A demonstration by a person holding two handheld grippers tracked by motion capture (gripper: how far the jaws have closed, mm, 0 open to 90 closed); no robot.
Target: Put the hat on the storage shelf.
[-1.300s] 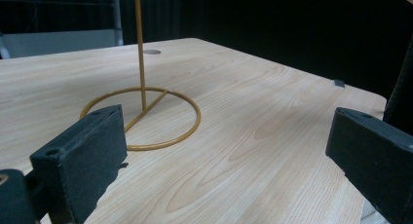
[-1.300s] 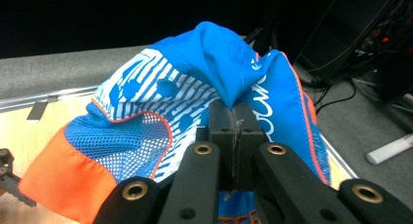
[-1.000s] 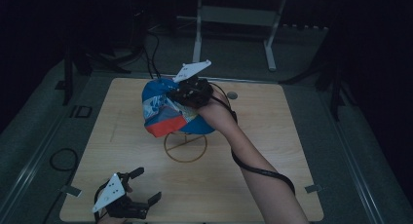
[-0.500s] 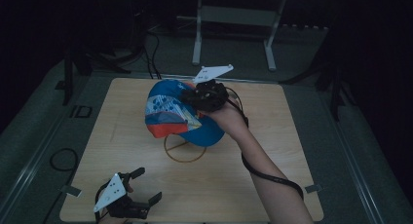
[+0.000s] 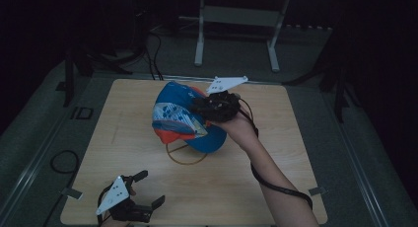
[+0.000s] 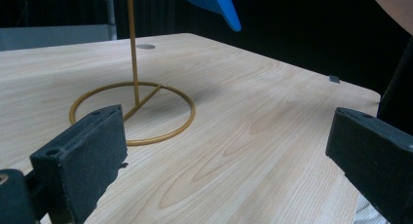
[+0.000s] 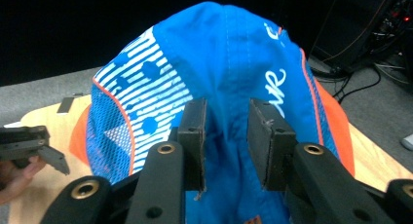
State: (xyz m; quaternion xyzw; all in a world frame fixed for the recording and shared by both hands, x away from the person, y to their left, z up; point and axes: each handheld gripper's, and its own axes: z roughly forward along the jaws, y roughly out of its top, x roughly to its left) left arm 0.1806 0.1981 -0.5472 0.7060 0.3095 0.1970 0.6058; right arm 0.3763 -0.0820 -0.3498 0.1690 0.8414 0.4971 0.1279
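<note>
Both grippers have different work: my right gripper (image 7: 225, 146), jaws just opening, lets go the blue cap (image 5: 182, 116), which sits on the gold wire stand (image 5: 185, 153). My left gripper (image 5: 130, 202) waits wide open at the table (image 5: 296, 153) near edge, out of the way.
</note>
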